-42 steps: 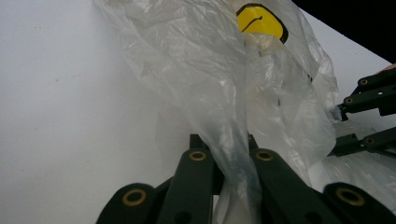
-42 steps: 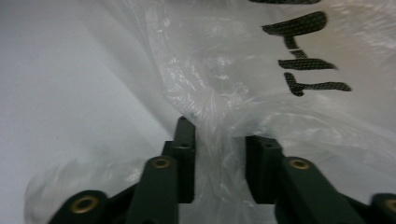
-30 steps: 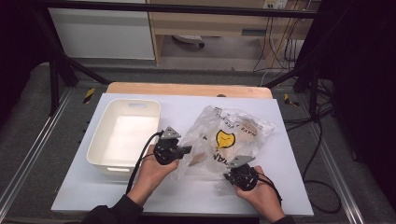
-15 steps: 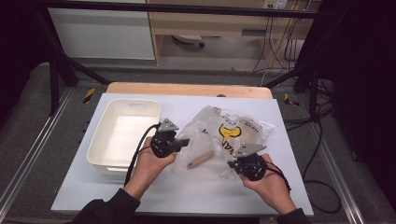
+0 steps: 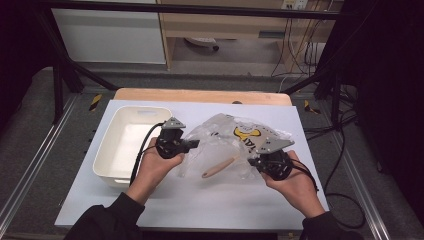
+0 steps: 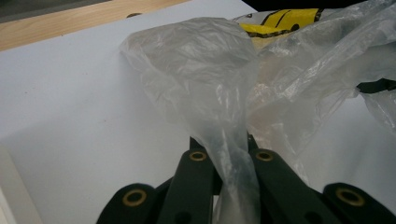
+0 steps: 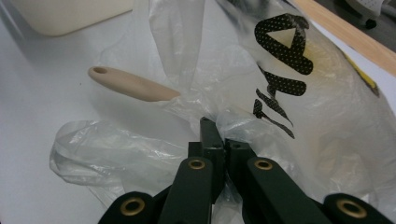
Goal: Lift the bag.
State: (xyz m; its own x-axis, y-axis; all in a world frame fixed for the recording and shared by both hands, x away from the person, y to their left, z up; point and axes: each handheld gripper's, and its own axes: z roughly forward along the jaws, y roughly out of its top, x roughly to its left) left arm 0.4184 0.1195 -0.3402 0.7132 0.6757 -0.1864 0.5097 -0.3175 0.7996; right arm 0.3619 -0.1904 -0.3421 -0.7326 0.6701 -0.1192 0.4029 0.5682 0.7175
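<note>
Two grippers, left gripper (image 5: 191, 144) and right gripper (image 5: 253, 161), fingers pinching clear plastic bag (image 5: 225, 145); black-yellow print unreadable; wooden handle (image 5: 218, 167) between them.

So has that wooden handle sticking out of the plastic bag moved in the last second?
Yes. The wooden handle has slid out of the plastic bag toward the person, judged against the white tub, which stayed put.

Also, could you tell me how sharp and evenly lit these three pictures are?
High view: bright white table, dark surroundings, slightly soft. Left gripper view: clear plastic bag sharp with mild sheen, the jaws at the bottom soft. Right gripper view: wooden handle and the bag's print in focus, the near jaws a little blurred.
</note>
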